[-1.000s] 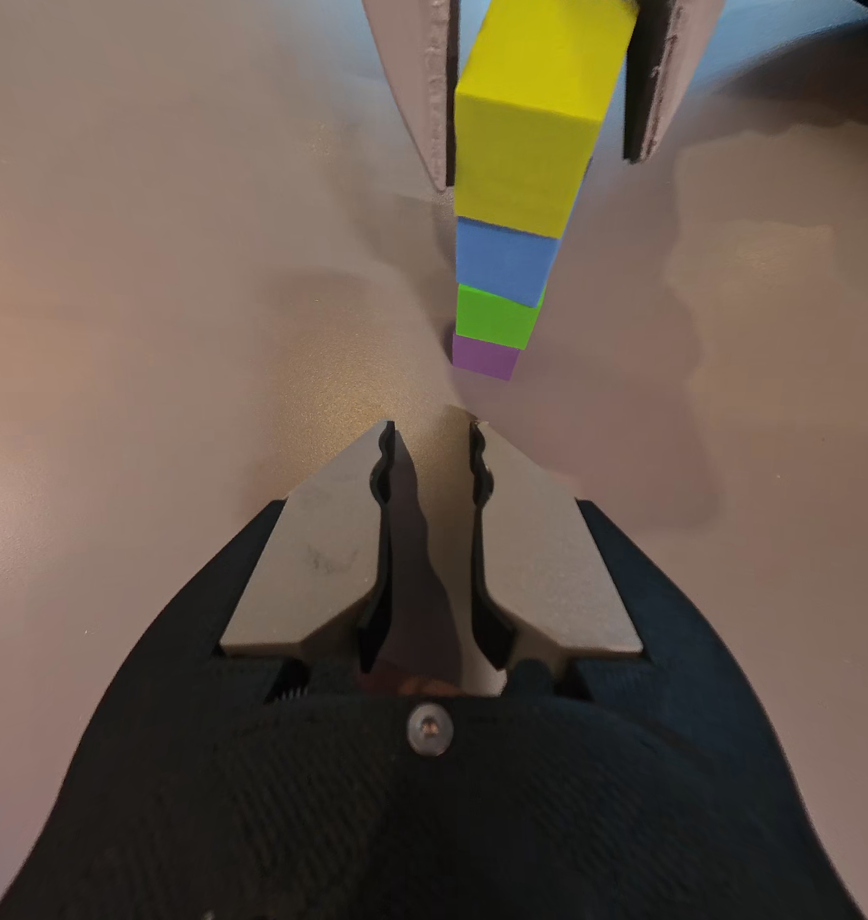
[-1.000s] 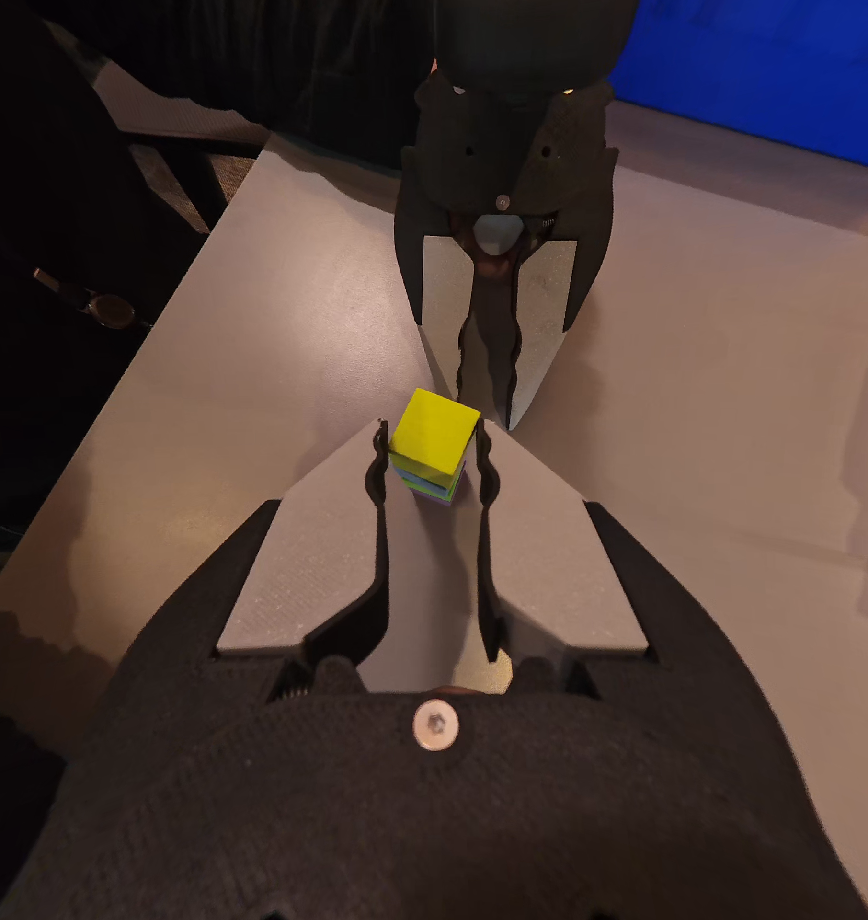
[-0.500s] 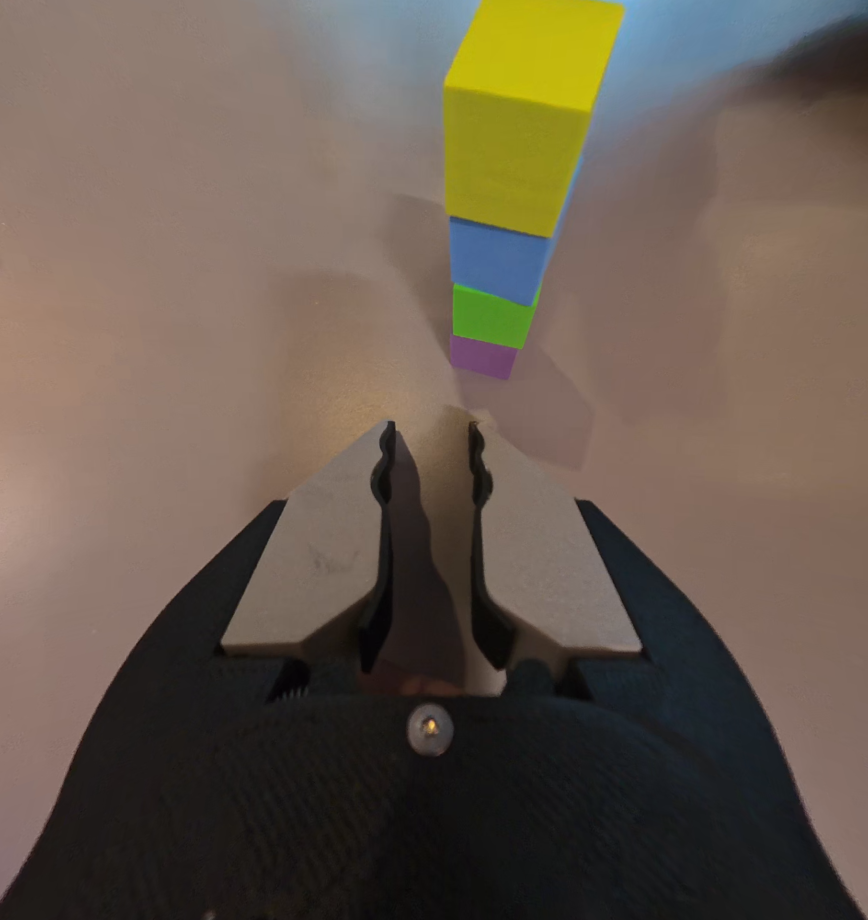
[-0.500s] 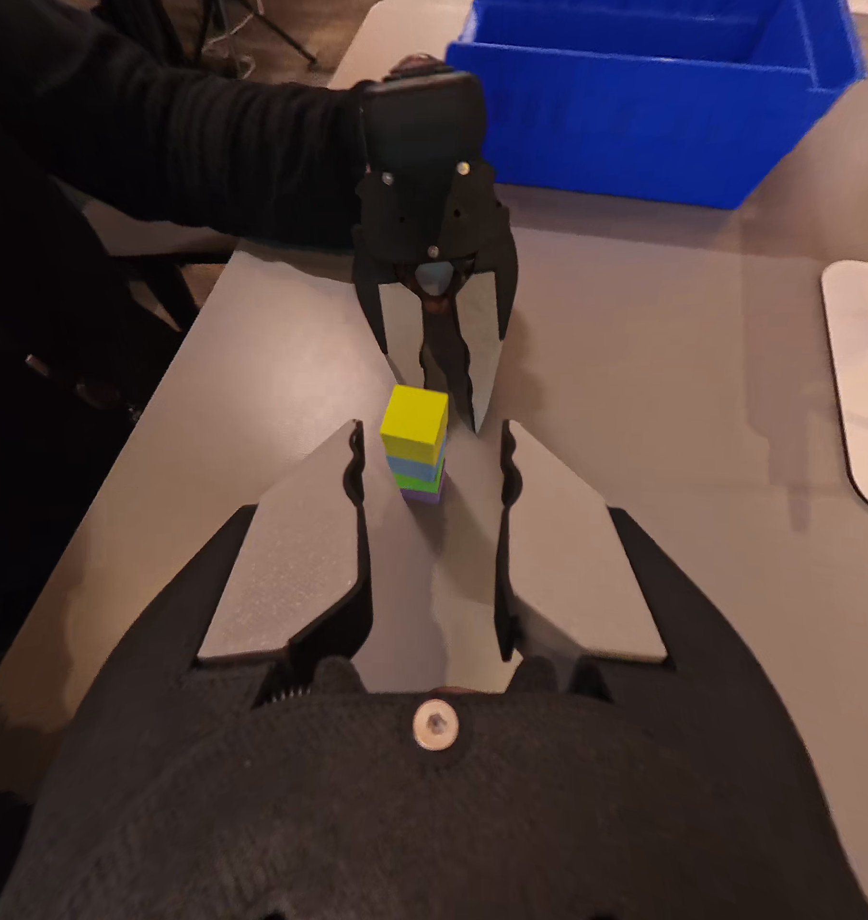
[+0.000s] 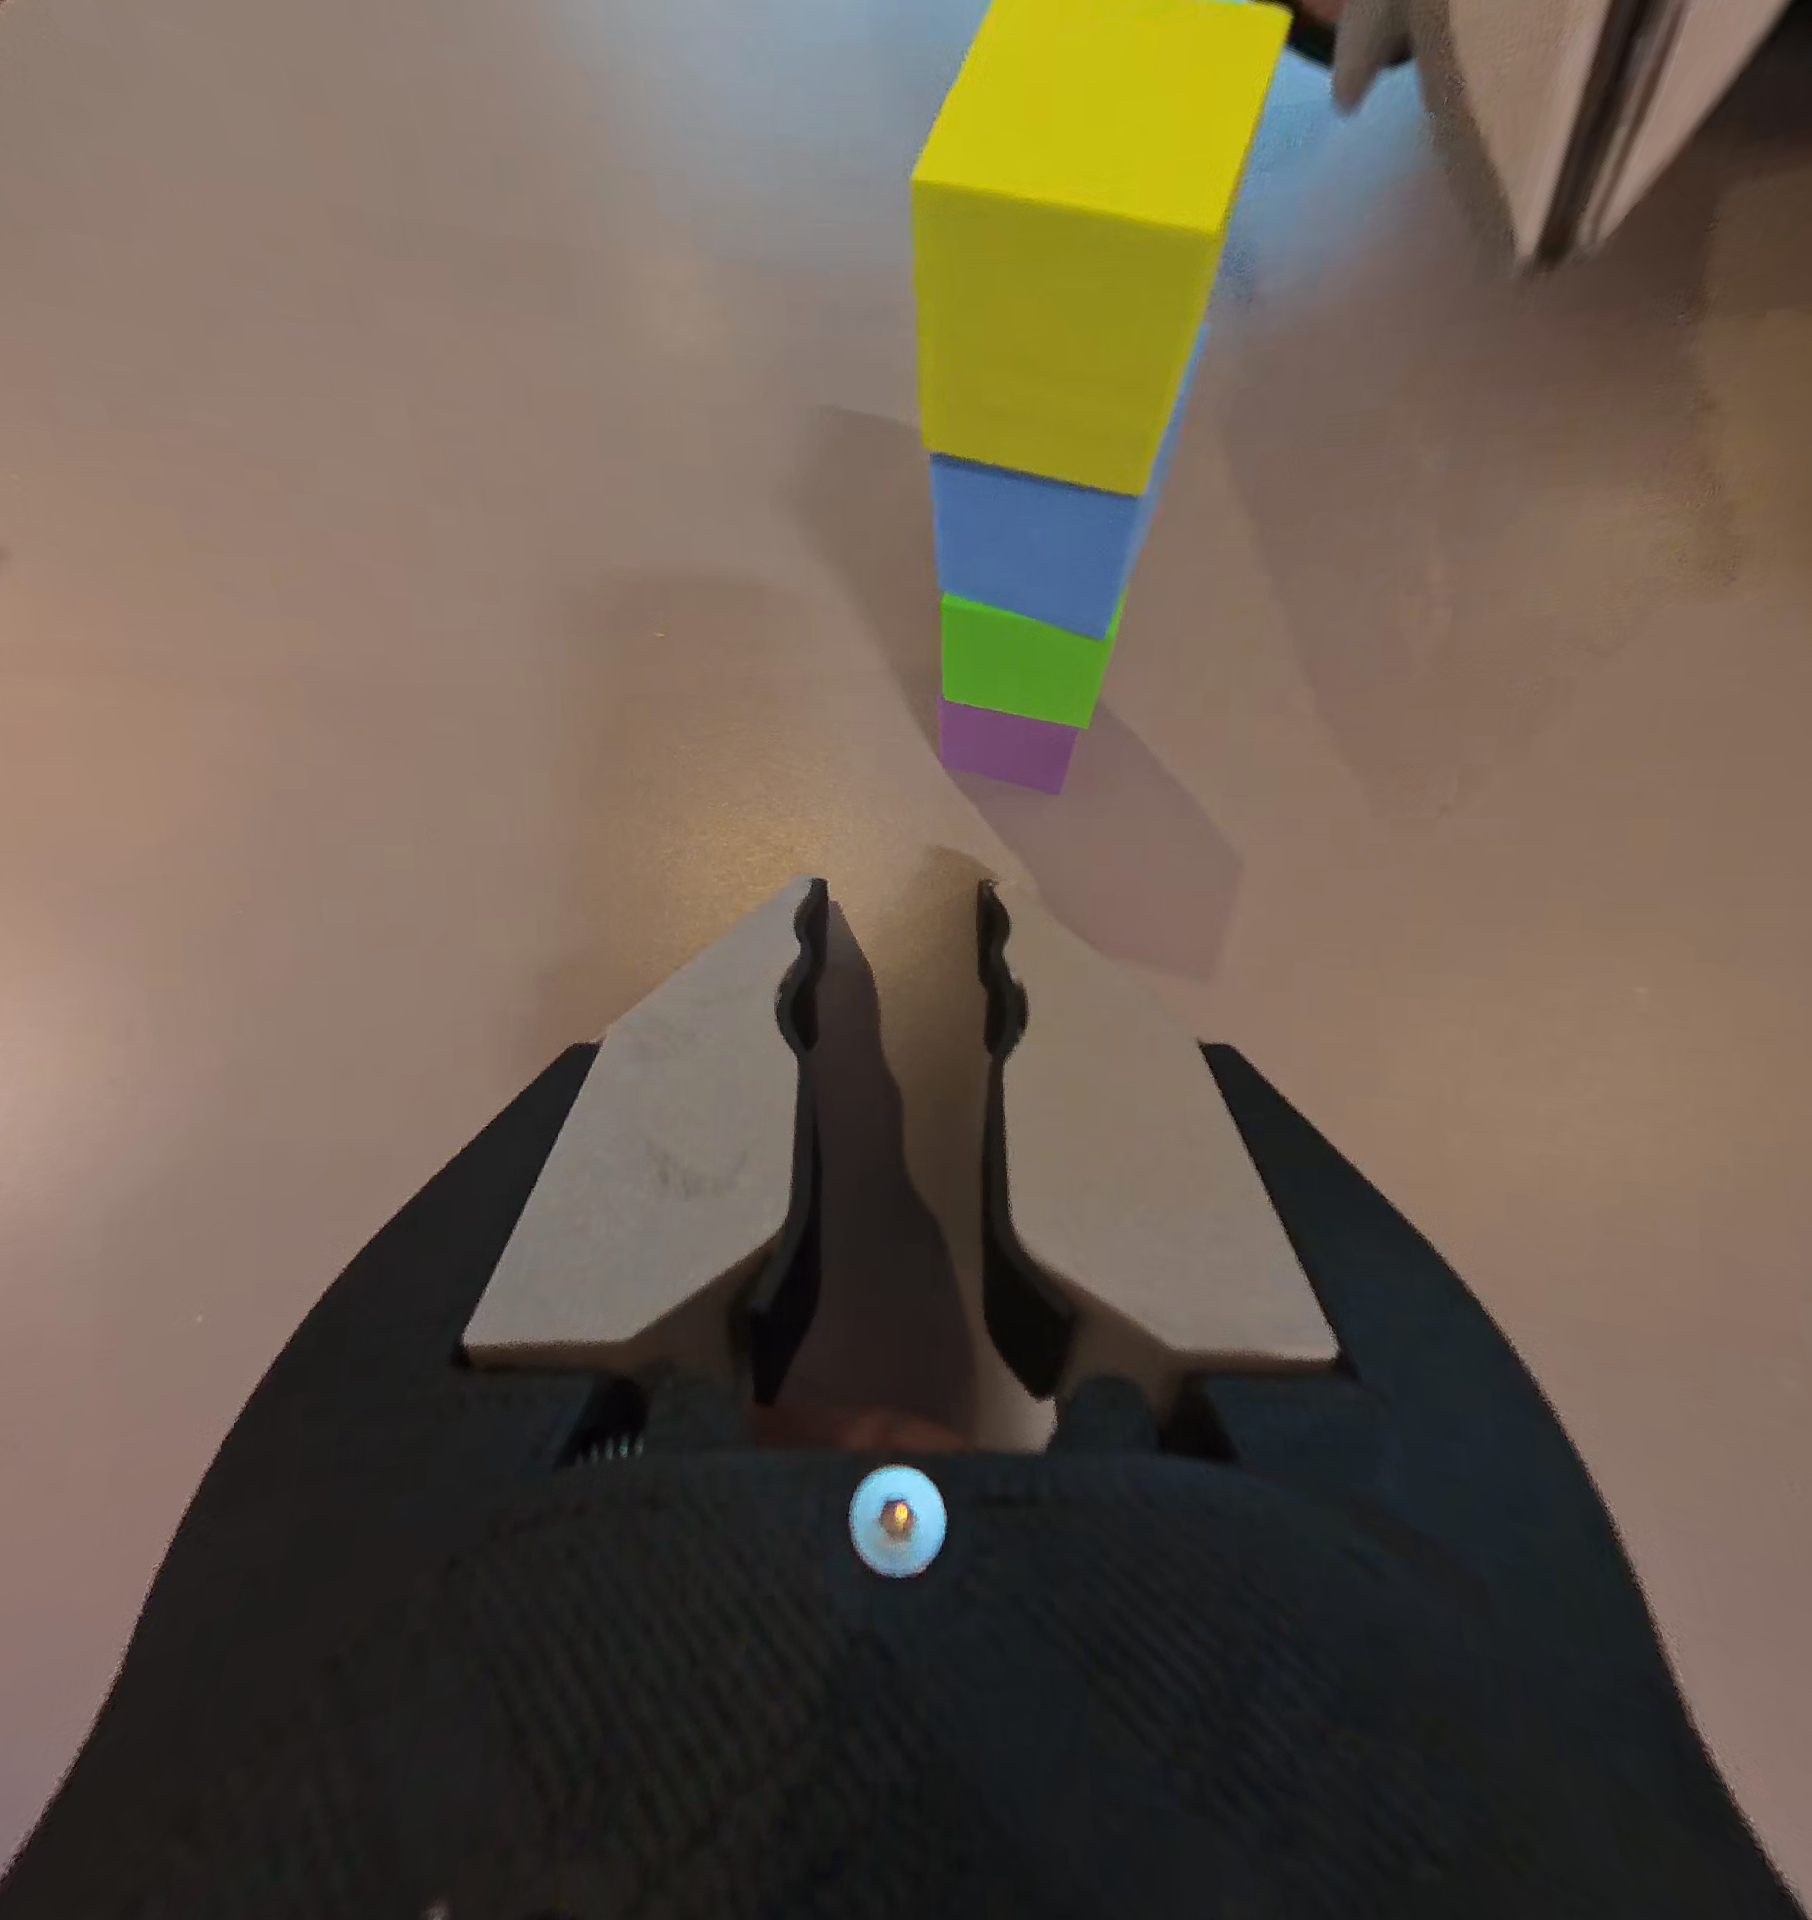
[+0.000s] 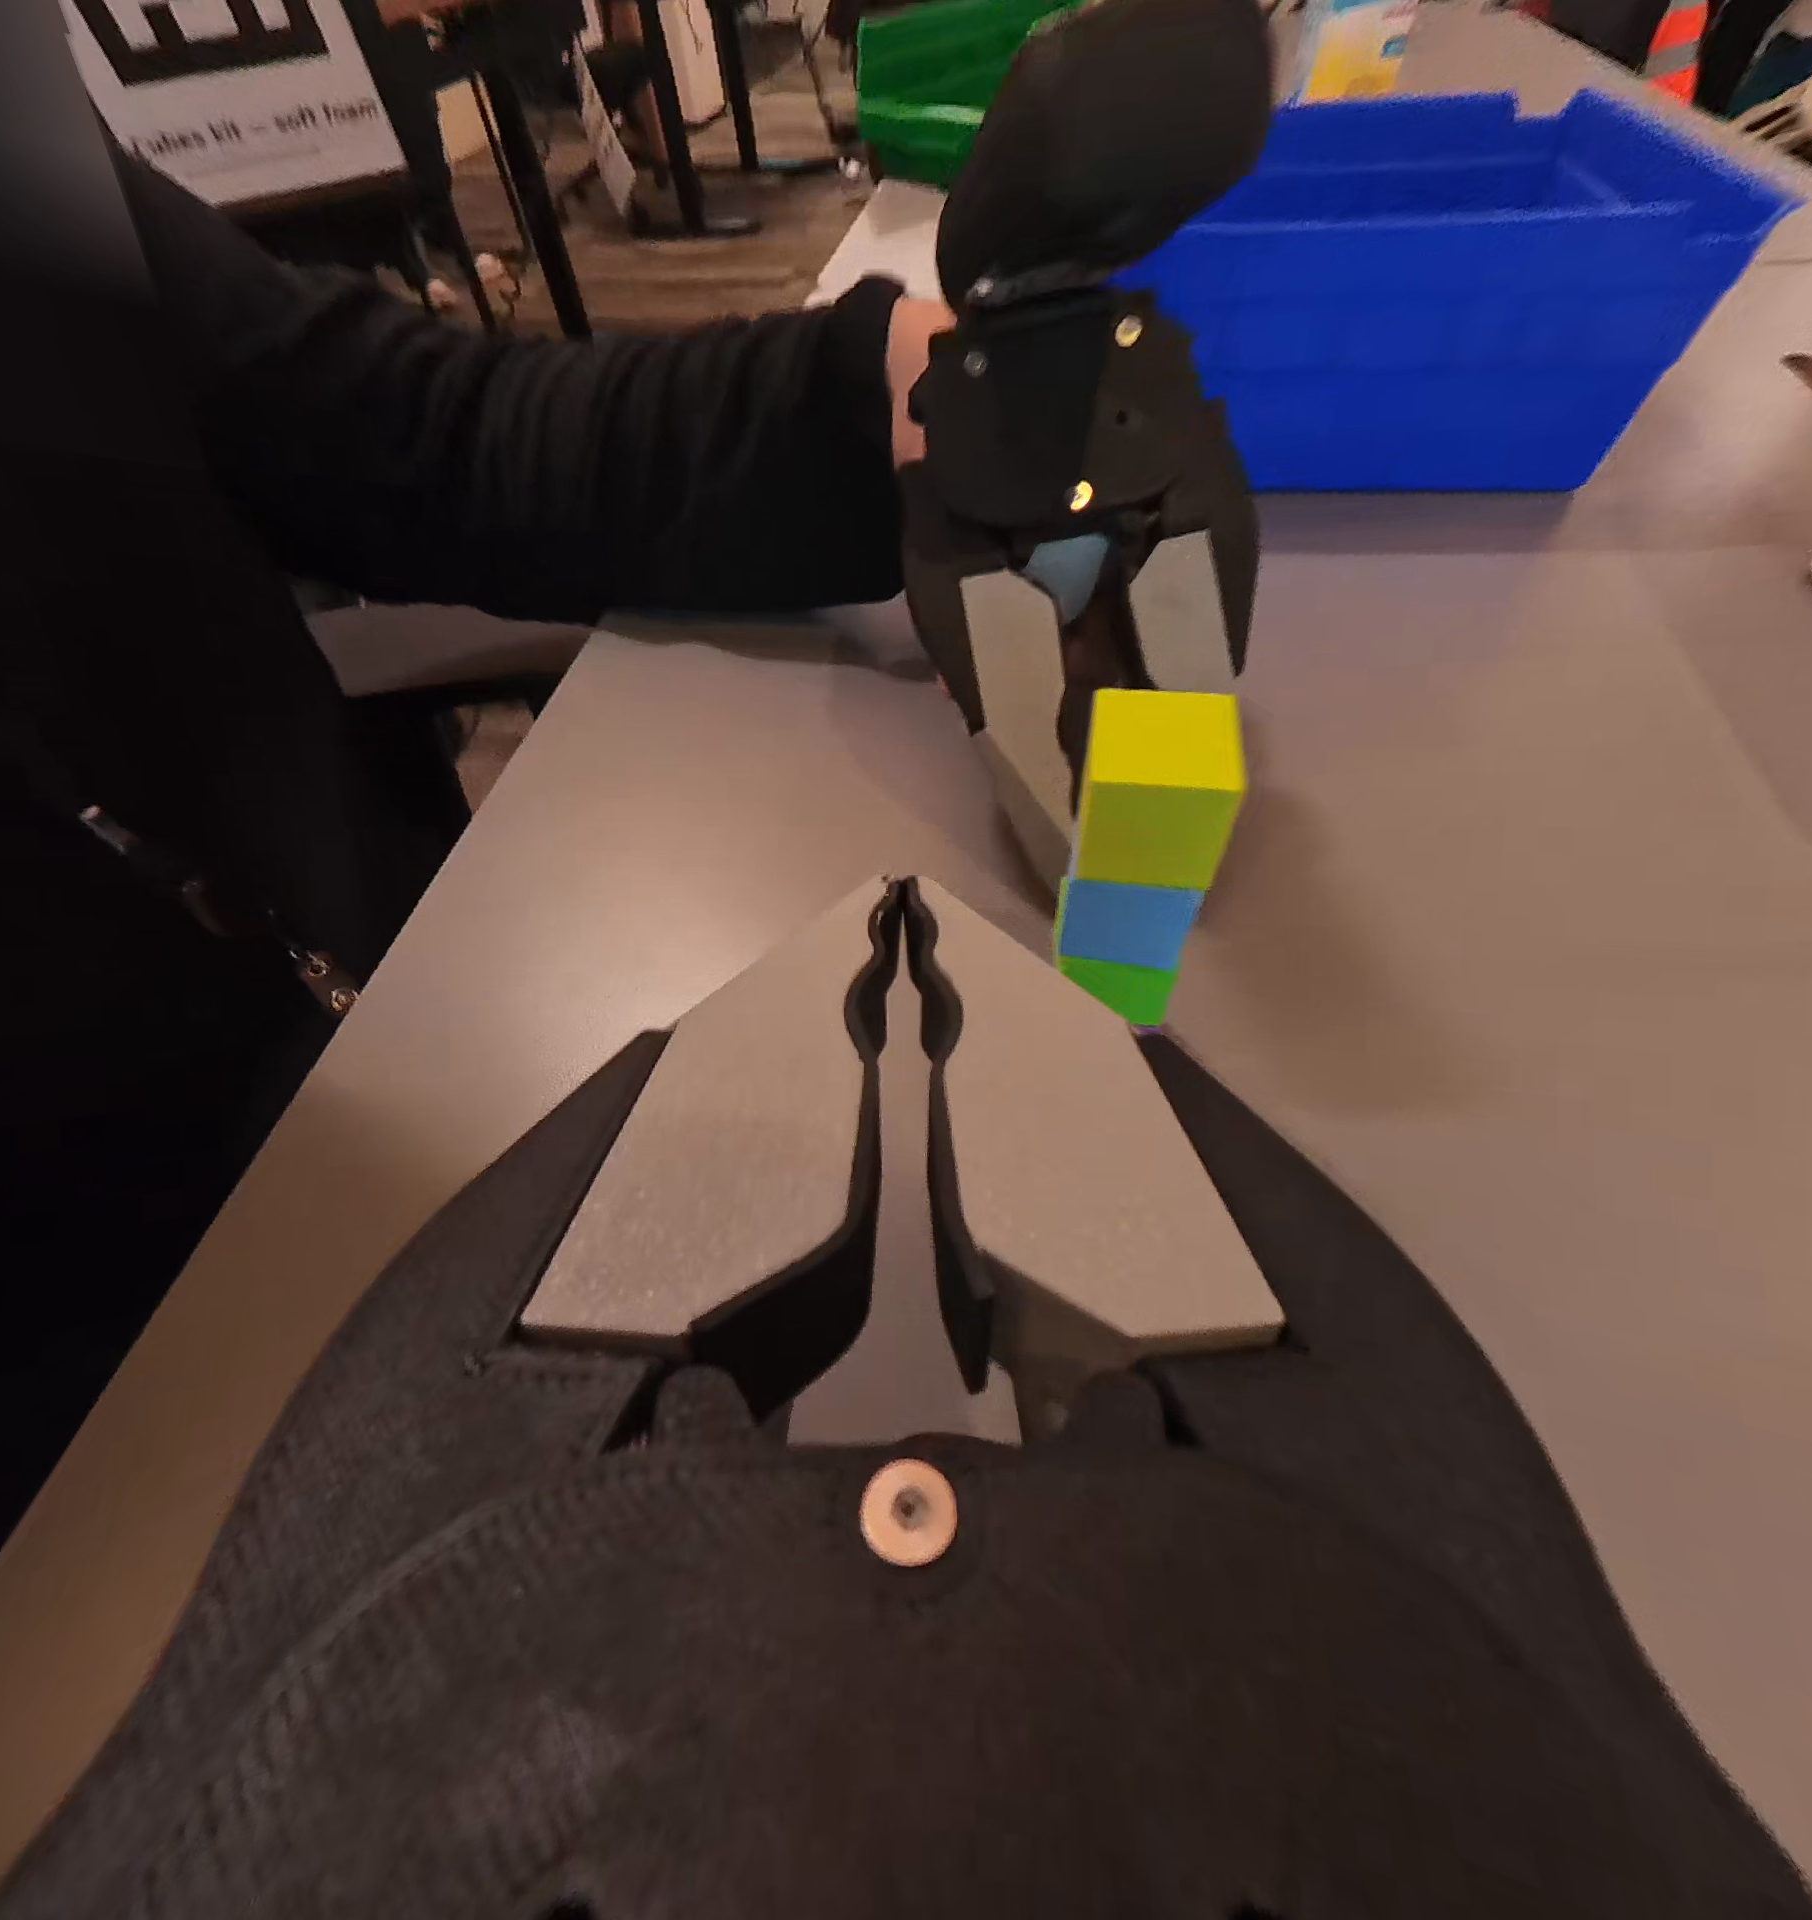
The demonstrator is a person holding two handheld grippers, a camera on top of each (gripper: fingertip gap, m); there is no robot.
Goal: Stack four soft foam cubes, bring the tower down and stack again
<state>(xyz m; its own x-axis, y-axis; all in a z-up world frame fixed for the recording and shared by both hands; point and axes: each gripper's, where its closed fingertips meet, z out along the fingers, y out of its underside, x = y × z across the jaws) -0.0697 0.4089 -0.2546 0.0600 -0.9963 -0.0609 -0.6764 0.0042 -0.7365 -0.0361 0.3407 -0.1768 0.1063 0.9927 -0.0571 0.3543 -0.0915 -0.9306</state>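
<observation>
Currently the four-cube tower (image 5: pixel 1058 416) stands free on the bench (image 5: pixel 362 520), slightly crooked. Left claw (image 5: pixel 902 894) is released; right claw (image 6: pixel 903 894) is clenched empty. Foam is light and compressible: grip each cube gently by opposite side faces.

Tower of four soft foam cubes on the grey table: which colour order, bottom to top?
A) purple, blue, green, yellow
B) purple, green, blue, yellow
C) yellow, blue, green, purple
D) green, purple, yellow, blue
B: the left wrist view shows the purple foam cube on the table, then the green foam cube, the blue foam cube and the yellow foam cube on top.
</observation>
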